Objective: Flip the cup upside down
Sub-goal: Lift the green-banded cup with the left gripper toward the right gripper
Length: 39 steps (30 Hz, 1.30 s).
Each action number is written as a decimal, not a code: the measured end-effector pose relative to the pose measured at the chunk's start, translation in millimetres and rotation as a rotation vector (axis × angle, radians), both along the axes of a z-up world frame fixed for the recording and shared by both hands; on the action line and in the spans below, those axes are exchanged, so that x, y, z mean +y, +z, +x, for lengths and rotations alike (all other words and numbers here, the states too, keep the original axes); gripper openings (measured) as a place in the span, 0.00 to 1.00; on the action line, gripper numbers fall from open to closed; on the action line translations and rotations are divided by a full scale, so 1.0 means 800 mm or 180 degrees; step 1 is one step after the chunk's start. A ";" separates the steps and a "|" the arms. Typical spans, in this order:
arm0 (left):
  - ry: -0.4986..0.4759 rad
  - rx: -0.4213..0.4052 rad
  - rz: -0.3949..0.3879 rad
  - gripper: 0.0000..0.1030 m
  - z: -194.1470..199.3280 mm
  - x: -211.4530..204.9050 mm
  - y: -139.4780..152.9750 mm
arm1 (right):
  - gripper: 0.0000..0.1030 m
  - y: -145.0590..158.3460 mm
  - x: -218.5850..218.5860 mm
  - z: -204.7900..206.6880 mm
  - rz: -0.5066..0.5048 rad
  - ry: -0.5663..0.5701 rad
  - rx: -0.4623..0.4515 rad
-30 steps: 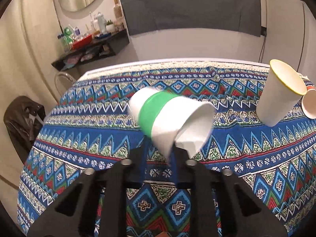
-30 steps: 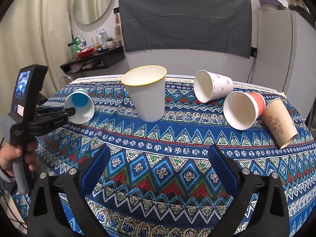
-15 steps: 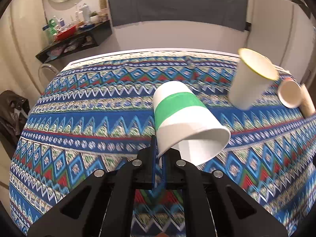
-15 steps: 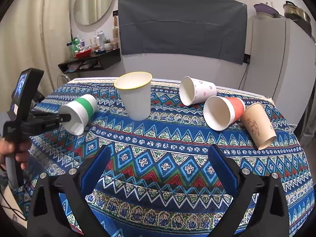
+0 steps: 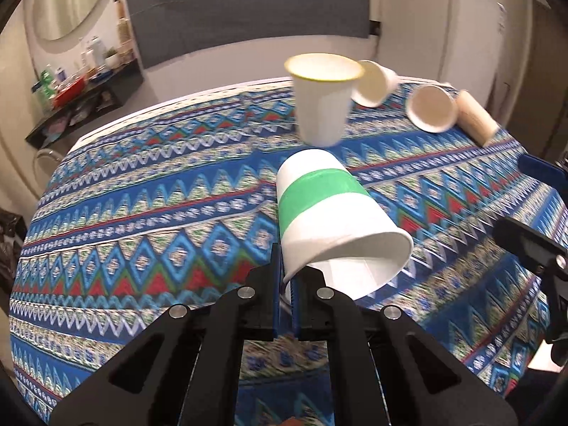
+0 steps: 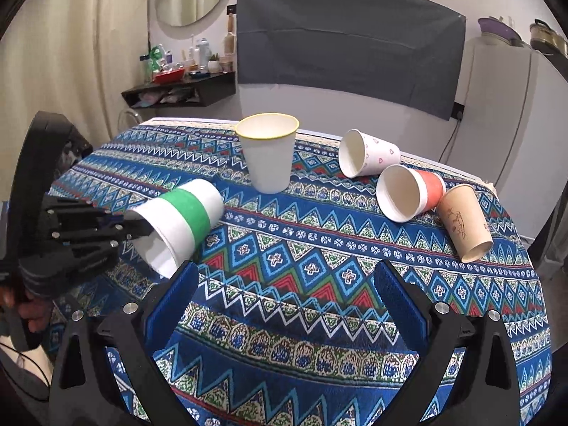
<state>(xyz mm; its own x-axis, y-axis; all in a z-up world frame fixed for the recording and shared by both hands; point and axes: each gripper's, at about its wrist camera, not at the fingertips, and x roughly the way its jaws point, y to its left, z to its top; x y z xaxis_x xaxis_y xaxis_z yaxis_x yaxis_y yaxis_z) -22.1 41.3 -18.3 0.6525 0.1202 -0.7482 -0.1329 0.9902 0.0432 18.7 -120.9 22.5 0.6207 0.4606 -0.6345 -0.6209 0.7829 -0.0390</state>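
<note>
My left gripper (image 5: 287, 277) is shut on the rim of a white paper cup with a green band (image 5: 326, 213). The cup hangs above the patterned tablecloth (image 5: 142, 234), tilted with its mouth down toward me and its base pointing away and up. The same cup (image 6: 177, 223) and the left gripper (image 6: 136, 229) show at the left of the right wrist view. My right gripper (image 6: 284, 284) is open and empty, low over the near middle of the table.
A white cup with a yellow rim (image 6: 268, 156) stands upright at the middle back. A heart-print cup (image 6: 367, 152), an orange cup (image 6: 408, 191) and a tan cup (image 6: 465, 223) lie on their sides at the right. A shelf with bottles (image 6: 177, 85) is behind.
My left gripper has turned the green-band cup further, so its mouth now faces down toward me, and has swung right toward the other cups. The right gripper stayed open and pulled back a little.
</note>
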 end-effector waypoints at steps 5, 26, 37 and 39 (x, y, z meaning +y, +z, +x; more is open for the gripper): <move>-0.0121 -0.0008 -0.0016 0.05 -0.005 -0.020 -0.003 | 0.92 0.003 -0.014 0.003 0.0037 -0.0072 0.0073; -0.0467 -0.0120 0.0179 0.06 -0.028 -0.072 -0.004 | 0.92 0.006 -0.031 0.030 0.0370 -0.0152 0.0414; -0.0582 -0.0117 0.0259 0.17 -0.049 -0.076 -0.001 | 0.92 -0.002 -0.031 0.038 0.0385 -0.0214 0.0482; -0.0582 -0.0110 0.0289 0.21 -0.053 -0.074 -0.002 | 0.92 -0.006 -0.030 0.042 0.0384 -0.0231 0.0530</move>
